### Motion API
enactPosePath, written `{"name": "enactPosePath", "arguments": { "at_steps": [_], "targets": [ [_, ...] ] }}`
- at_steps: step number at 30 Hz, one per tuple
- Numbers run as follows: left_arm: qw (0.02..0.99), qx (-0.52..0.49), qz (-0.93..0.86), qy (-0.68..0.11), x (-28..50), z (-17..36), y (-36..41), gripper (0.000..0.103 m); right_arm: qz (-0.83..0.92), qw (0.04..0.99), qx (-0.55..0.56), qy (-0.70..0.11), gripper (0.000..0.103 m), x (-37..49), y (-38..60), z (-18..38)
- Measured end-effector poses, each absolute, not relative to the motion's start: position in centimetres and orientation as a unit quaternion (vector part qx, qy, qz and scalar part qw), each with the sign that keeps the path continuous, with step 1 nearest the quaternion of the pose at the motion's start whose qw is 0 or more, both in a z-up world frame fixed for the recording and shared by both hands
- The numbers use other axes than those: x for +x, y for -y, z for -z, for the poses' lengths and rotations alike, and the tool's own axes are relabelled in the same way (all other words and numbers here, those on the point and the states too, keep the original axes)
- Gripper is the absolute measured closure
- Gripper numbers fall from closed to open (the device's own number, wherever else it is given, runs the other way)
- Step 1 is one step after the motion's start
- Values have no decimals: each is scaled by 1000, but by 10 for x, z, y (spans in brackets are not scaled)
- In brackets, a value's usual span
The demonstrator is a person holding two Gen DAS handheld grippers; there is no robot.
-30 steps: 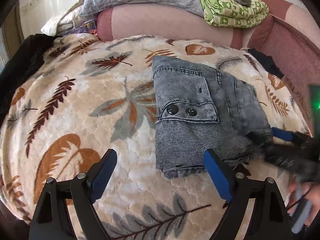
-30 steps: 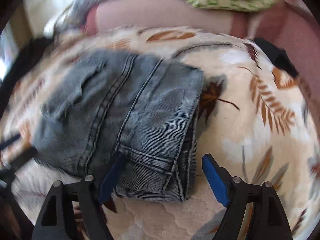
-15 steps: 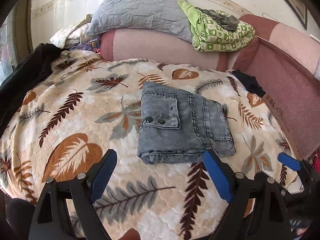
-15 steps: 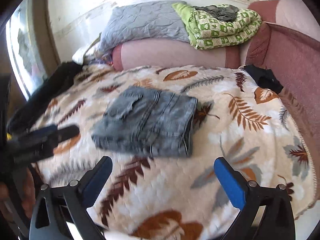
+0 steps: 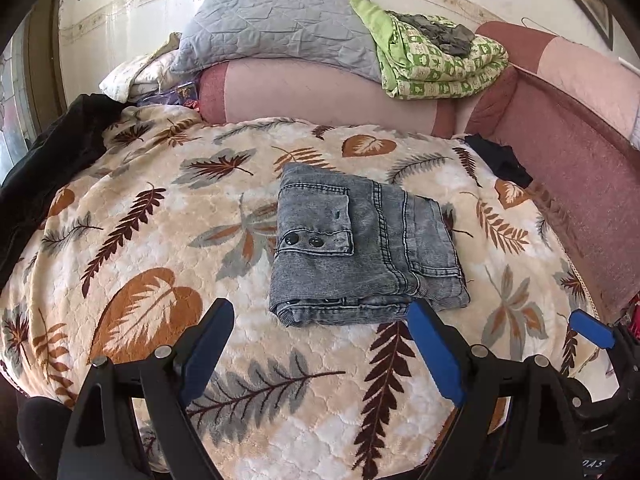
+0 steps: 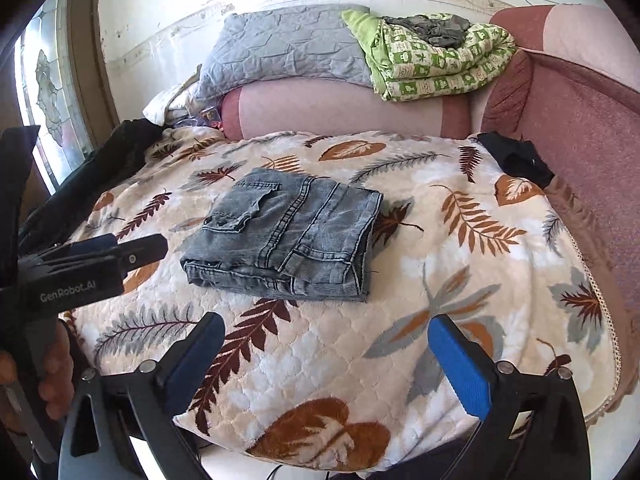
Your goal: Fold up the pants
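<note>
Grey denim pants [image 5: 362,248] are lying folded into a compact block on the leaf-print blanket [image 5: 152,240], just ahead of the left tongs [image 5: 320,344], whose blue-padded jaws are standing wide apart and gripping nothing. From the right wrist, the pants [image 6: 288,236] are sitting ahead and slightly left of the right tongs [image 6: 324,356], which are likewise gaping and holding nothing, with the left tongs [image 6: 100,256] hovering at the far left, clear of the denim.

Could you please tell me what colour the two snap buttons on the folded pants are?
Black, on the grey washed-denim folded pants; clearest in the left wrist view.
</note>
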State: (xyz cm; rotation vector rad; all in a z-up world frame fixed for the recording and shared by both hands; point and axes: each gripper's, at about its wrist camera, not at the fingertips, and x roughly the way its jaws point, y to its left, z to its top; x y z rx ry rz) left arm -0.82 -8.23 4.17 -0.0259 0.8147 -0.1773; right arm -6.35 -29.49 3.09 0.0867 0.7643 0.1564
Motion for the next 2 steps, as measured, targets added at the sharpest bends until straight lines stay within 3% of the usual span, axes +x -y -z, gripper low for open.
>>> {"name": "enactPosePath", "arguments": {
  "at_steps": [2],
  "targets": [
    [915,-7,89,-392,-6,-42,84,7,-76,923,42,-374,0,-61,295,-30]
  ]
}}
